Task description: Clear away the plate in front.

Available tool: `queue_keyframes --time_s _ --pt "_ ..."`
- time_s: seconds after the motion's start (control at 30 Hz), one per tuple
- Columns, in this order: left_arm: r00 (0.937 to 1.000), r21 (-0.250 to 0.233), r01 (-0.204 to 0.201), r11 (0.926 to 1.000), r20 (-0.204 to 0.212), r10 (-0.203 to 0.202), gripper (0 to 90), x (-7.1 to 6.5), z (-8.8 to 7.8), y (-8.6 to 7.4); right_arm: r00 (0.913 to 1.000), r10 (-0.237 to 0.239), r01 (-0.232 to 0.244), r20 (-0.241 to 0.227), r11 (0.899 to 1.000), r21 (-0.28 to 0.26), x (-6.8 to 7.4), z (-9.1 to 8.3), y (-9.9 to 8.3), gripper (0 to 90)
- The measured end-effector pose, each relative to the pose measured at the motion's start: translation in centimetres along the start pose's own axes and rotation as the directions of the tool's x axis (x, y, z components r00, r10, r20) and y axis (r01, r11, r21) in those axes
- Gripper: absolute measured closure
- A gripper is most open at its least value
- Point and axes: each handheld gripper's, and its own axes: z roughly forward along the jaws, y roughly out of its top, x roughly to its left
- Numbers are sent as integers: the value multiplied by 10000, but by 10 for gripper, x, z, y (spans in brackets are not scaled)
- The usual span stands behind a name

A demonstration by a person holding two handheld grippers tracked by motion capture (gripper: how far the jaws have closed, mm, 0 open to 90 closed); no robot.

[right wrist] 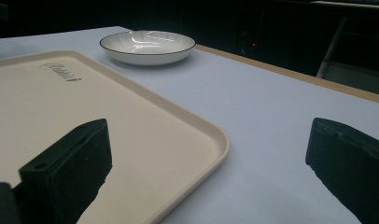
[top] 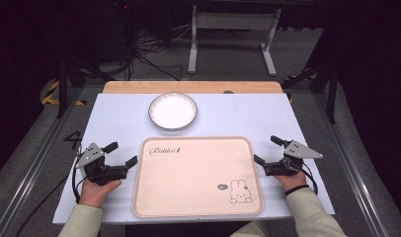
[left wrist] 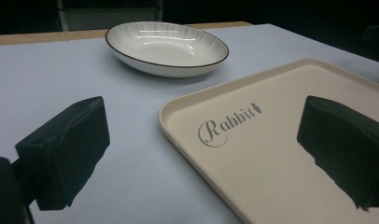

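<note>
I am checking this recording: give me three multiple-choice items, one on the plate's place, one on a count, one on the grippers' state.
1. Where is the plate?
A. on the tray
B. on the table beyond the tray
C. in a gripper

2. How many things lie on the tray?
A. none
B. one
C. two

3. How do the left gripper and right gripper stand?
A. both shut
B. one shut
C. both open

B: it rests past the tray's far edge.
A: only printed marks show.
C: each gripper's jaws are apart, holding nothing.
</note>
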Motion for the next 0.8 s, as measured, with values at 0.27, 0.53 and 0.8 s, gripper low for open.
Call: queue_keyframes --time_s 0.27,0.53,0.8 --pt "9996 -179 291 9994 65 -290 60 3 -3 14 10000 -4 4 3 10000 -6 0 0 0 7" --pt "9994 -521 298 9982 179 -289 70 8 1 27 10000 -61 60 41 10000 12 1 1 0 7" --pt "9988 -593 236 9980 445 -210 78 10 12 39 9997 70 -70 245 10000 -9 1 0 0 2"
